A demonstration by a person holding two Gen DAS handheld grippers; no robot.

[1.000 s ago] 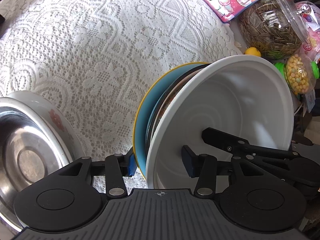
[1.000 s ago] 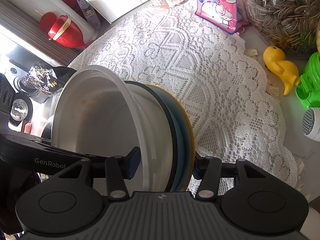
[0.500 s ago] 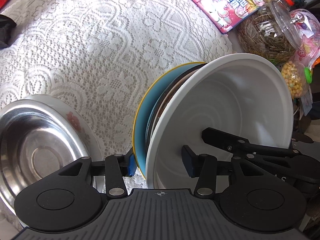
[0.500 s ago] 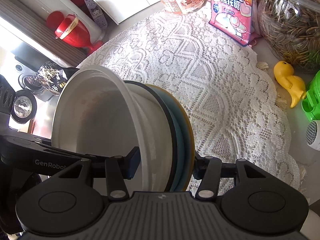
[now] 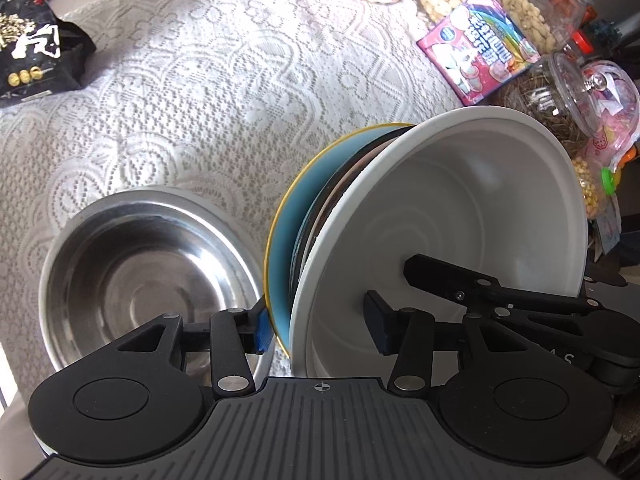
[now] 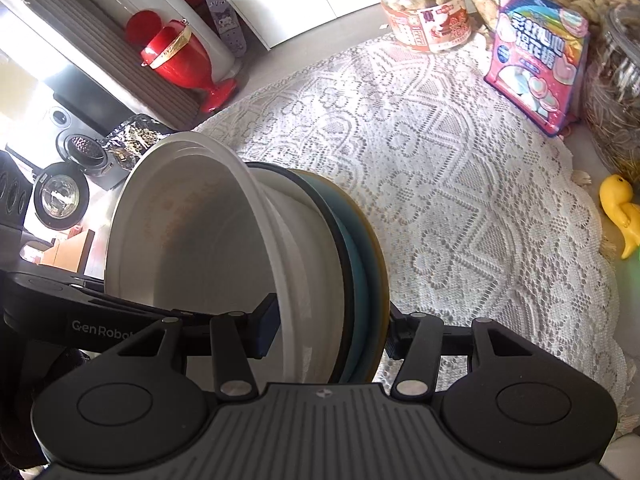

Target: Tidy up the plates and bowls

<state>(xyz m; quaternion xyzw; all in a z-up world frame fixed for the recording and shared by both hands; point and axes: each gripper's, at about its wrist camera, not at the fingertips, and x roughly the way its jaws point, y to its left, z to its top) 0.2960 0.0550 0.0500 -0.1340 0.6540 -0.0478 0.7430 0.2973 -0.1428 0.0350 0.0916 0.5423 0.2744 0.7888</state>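
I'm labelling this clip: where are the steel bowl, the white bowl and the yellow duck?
steel bowl [image 5: 140,280]: left wrist view, its inner base.
white bowl [image 5: 460,216]: left wrist view, its inside wall.
yellow duck [image 6: 622,212]: right wrist view, its body.

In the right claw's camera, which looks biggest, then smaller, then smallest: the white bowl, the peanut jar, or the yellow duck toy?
1. White bowl, biggest by far, though it sits closest to the camera.
2. Peanut jar.
3. Yellow duck toy, smallest, partly cut off at the edge.
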